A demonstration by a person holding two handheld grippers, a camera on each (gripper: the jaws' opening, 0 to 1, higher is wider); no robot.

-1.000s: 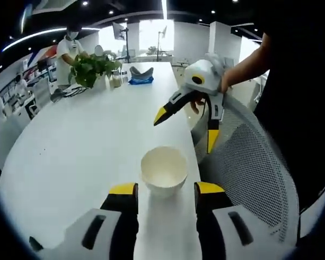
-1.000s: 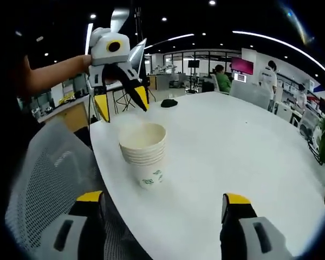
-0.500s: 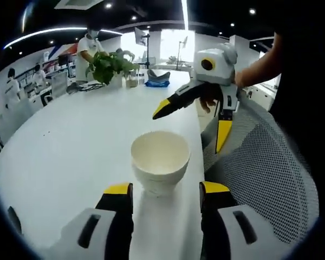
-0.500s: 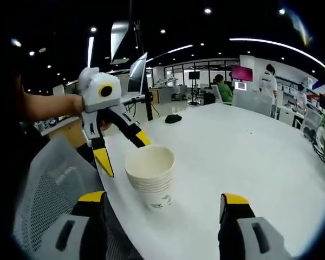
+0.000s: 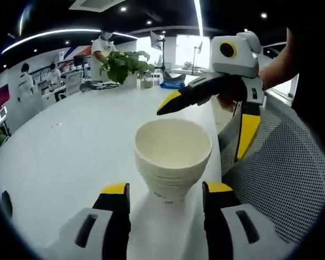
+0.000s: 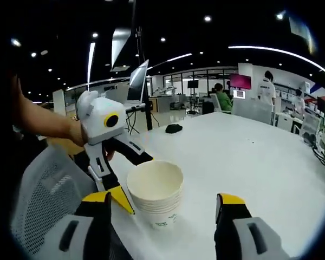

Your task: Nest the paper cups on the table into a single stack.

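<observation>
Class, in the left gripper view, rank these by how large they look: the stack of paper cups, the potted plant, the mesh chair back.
1. mesh chair back, largest
2. stack of paper cups
3. potted plant, smallest

The plant stands far down the table, so its apparent size is no guide to its true size.

White table [image 5: 70, 141], potted plant [image 5: 124, 64] at its far end, mesh chair [image 5: 292, 179] — black mouse [image 6: 174, 128]

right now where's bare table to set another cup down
Broad white table lies bare between the cup stack and the plant at the far end. It is crowded at the near edge: both grippers flank the stack, with the mesh chair alongside.
</observation>
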